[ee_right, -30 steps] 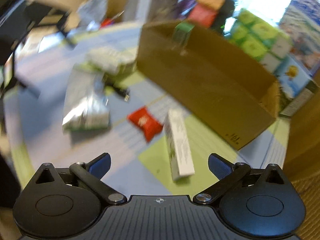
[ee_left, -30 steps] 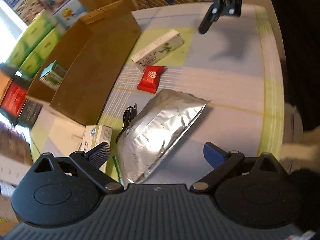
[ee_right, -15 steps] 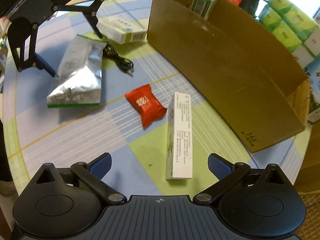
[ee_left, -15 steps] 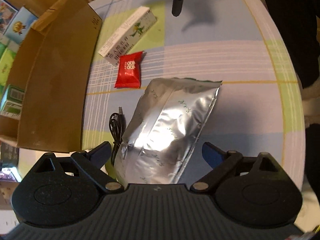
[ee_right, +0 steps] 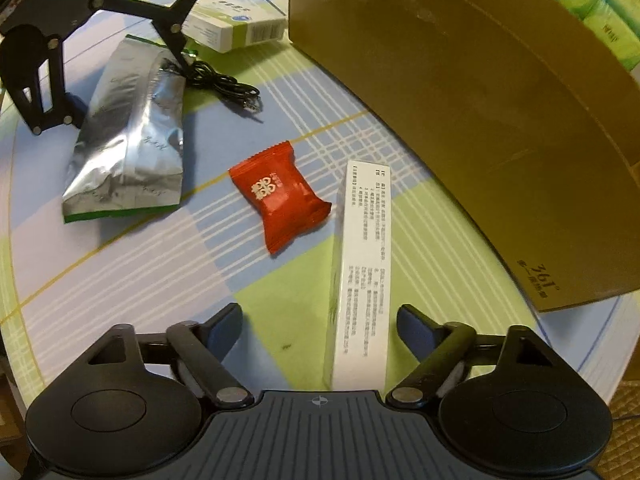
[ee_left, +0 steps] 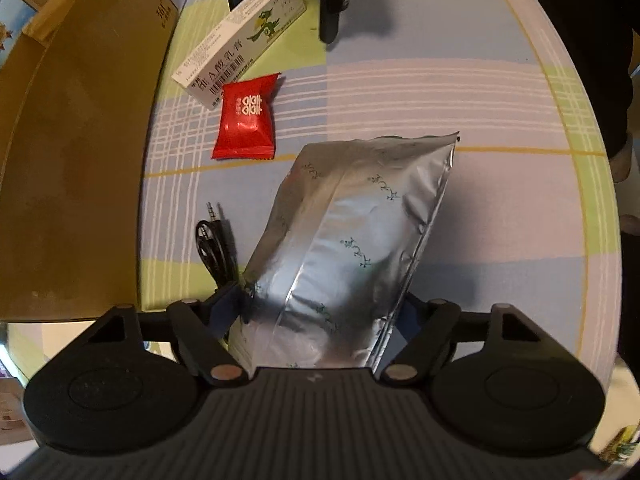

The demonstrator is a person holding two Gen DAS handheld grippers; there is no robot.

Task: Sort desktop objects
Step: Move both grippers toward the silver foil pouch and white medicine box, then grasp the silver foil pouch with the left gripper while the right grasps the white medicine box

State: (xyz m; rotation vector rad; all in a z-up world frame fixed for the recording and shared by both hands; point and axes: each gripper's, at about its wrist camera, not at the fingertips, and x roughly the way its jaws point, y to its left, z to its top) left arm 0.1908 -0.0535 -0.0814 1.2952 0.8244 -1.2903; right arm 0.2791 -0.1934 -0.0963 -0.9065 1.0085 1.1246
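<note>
A silver foil pouch (ee_left: pixel 360 232) lies on the checked tablecloth, and its near end sits between the fingers of my left gripper (ee_left: pixel 320 304), which is open. Both fingertips stand right at the pouch's edges without squeezing it. Seen from the right wrist view, the left gripper (ee_right: pixel 124 80) straddles the pouch (ee_right: pixel 132 132). My right gripper (ee_right: pixel 320 316) is open over a long white carton (ee_right: pixel 364 272), which lies nearer its right finger. A red candy packet (ee_right: pixel 280 196) rests beside the carton's far end. In the left wrist view the right gripper (ee_left: pixel 284 4) flanks the carton (ee_left: pixel 240 44).
A large cardboard box (ee_right: pixel 480 100) stands along one side of the table (ee_left: pixel 500 92). A coiled black audio cable (ee_left: pixel 214 244) lies between it and the pouch. A white-and-green box (ee_right: pixel 236 24) sits at the far end. A person in dark clothing (ee_left: pixel 592 40) stands at the table's edge.
My left gripper has come down and forward so the pouch's end is between its fingers, which narrowed slightly. My right gripper has moved in over the white carton.
</note>
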